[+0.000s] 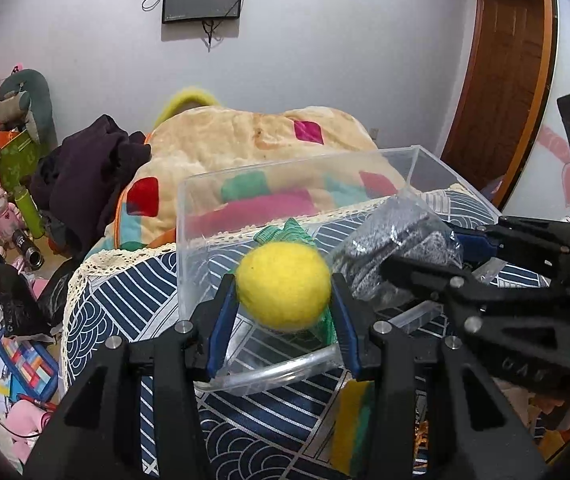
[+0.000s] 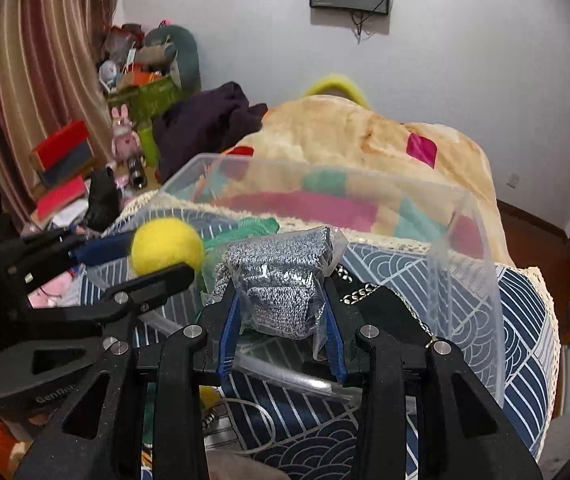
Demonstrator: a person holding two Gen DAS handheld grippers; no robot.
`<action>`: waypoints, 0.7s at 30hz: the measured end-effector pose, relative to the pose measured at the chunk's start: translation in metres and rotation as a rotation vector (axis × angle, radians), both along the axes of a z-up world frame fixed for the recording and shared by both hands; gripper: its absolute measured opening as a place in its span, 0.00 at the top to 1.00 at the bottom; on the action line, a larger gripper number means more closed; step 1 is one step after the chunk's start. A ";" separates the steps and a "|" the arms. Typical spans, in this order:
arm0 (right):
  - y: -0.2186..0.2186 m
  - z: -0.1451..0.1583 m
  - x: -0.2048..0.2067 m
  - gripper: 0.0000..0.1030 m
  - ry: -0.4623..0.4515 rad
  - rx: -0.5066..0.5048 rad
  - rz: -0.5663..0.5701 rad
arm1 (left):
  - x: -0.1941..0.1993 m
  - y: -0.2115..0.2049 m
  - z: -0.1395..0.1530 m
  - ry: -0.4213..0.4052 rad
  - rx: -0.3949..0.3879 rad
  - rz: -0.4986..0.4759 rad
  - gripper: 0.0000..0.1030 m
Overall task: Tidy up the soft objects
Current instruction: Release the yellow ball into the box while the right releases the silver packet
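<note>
Fingertips first: on my left gripper (image 1: 284, 294) the blue pads (image 1: 221, 322) are clenched on a yellow felt ball (image 1: 284, 286), which sits squarely between them and is round enough that I can name no long axis for it. On my right gripper (image 2: 283, 304) the fingers (image 2: 229, 322) are clamped on a grey knitted bundle in a clear bag (image 2: 281, 280); its long axis seems to run away from me, along the fingers, toward the far wall of the clear plastic box (image 1: 189, 216), though the crinkled bag blurs its edges. Both loads hang above the box's near rim, the bundle just to the right of the ball, and I cannot tell whether they touch. A green ribbed fabric piece (image 1: 285, 229) peeks out behind the ball, mostly hidden by it. Under the left gripper's right finger a yellow and green sponge (image 1: 352, 426) lies on the blue patterned cloth (image 1: 97, 300), partly cut off by the finger. In the right wrist view a black item with a metal chain (image 2: 381, 300) shows beside the bundle; what it is I cannot make out. Beyond the box lies a patchwork blanket (image 1: 245, 140).
</note>
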State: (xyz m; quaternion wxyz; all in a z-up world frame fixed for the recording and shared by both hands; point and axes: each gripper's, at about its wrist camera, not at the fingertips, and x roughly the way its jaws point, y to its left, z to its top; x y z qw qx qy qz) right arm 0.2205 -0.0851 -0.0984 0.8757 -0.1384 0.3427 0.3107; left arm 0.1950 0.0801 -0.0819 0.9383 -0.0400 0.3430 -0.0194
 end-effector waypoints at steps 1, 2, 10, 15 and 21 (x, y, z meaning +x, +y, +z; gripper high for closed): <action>0.000 0.001 -0.001 0.65 -0.007 -0.003 0.000 | 0.000 0.000 0.000 0.001 0.001 0.000 0.57; -0.002 0.002 -0.004 0.64 -0.010 -0.003 0.003 | -0.001 0.001 0.001 0.000 -0.001 -0.001 0.56; -0.016 0.021 -0.016 0.59 -0.029 0.063 0.014 | -0.020 -0.002 0.014 -0.041 0.008 -0.015 0.46; -0.036 0.041 -0.033 0.59 -0.069 0.126 0.015 | -0.040 -0.004 0.029 -0.089 0.003 -0.027 0.41; -0.065 0.053 -0.054 0.37 -0.136 0.184 -0.006 | -0.066 -0.009 0.033 -0.111 0.022 -0.050 0.35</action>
